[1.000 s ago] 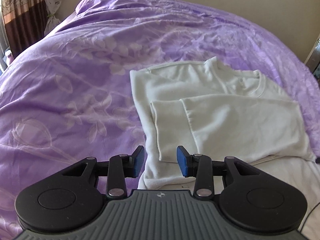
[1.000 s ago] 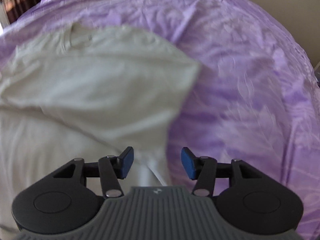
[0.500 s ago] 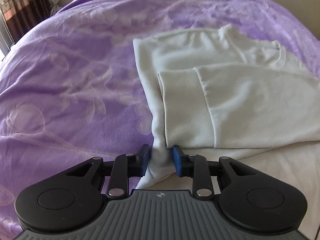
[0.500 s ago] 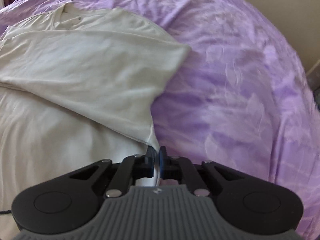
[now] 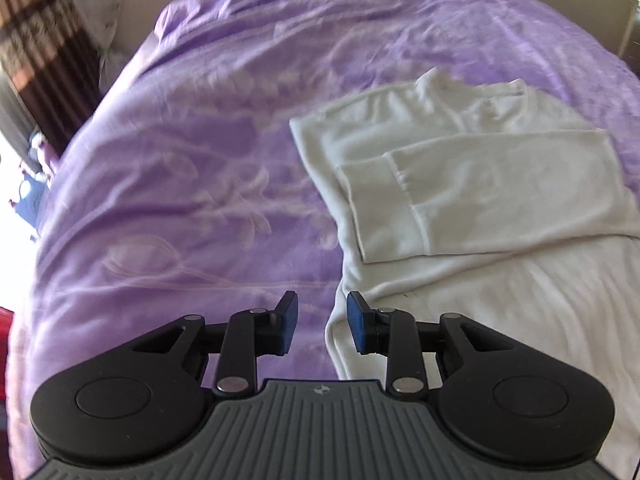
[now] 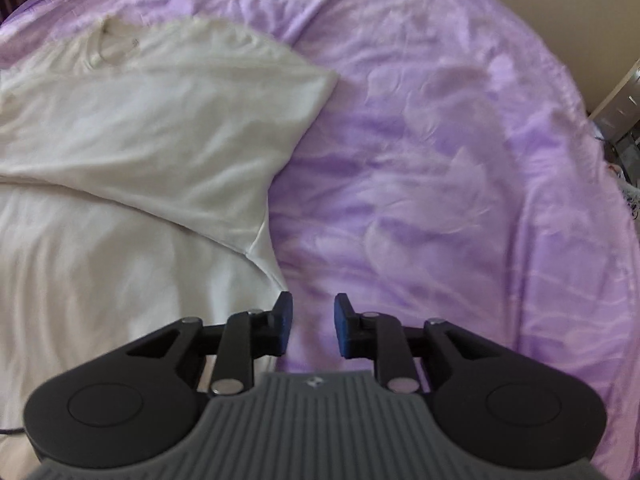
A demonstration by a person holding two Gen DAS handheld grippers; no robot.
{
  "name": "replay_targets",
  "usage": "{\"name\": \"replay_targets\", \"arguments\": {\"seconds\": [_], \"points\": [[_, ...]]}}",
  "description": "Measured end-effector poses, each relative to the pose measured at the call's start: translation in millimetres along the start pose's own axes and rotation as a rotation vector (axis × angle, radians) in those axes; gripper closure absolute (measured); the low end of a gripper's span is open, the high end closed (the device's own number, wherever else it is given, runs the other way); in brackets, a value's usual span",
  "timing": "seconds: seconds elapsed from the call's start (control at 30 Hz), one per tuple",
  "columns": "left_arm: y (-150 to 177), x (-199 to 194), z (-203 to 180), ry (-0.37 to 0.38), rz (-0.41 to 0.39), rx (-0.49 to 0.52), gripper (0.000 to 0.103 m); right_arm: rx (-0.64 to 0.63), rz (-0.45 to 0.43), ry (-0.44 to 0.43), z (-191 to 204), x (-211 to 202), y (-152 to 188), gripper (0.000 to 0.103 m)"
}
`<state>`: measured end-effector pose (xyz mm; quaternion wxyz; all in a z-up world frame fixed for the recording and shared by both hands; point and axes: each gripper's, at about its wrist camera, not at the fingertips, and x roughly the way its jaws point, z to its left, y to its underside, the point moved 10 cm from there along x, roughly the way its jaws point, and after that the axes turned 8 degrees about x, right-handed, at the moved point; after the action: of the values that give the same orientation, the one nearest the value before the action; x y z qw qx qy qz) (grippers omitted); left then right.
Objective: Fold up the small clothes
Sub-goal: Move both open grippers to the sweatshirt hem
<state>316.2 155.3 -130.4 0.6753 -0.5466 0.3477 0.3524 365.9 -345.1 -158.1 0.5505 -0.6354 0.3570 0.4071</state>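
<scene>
A white long-sleeved shirt (image 5: 480,184) lies on the purple bedcover (image 5: 200,160), collar at the far end and both sleeves folded across its chest. My left gripper (image 5: 322,320) hovers open over the shirt's left side edge. The edge shows in the gap near the right pad, and neither pad presses on it. In the right wrist view the shirt (image 6: 140,120) fills the left half. My right gripper (image 6: 310,320) is over the bedcover (image 6: 440,160) just past the shirt's right edge. Its jaws are opening and hold nothing.
A brown patterned curtain (image 5: 36,40) hangs at the far left beside a bright window. A piece of grey furniture (image 6: 624,92) stands past the bed's right side. Bare bedcover stretches left of the shirt and right of it.
Half a second ago each gripper was shut on a side edge of the shirt. Both have let go and drawn back, the left one rising, and the fabric lies flat again.
</scene>
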Motion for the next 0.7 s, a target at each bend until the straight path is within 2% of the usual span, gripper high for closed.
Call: {"name": "replay_targets", "arguments": {"seconds": [0.2,0.3,0.5,0.6,0.7], "points": [[0.6,-87.0,-6.7,0.018,-0.103,0.089,0.068,-0.021,-0.102,-0.024,-21.2,-94.1,-4.5,0.087],[12.1,-116.9,-15.2,0.049,-0.117,0.118,0.068,-0.032,-0.164,-0.014,-37.0,-147.3,-2.0,0.087],[56.6,-154.9,-38.3,0.087,-0.094,0.258,0.066,-0.08,-0.208,0.011,-60.4,-227.6,30.6,0.087],[86.5,-165.9,-51.4,0.105,-0.054,0.345,0.065,-0.129,-0.19,0.007,-60.1,-249.9,59.3,0.087],[116.6,-170.3,-61.0,0.148,0.014,0.373,0.059,-0.2,-0.152,0.005,-54.5,-262.5,90.2,0.087]]}}
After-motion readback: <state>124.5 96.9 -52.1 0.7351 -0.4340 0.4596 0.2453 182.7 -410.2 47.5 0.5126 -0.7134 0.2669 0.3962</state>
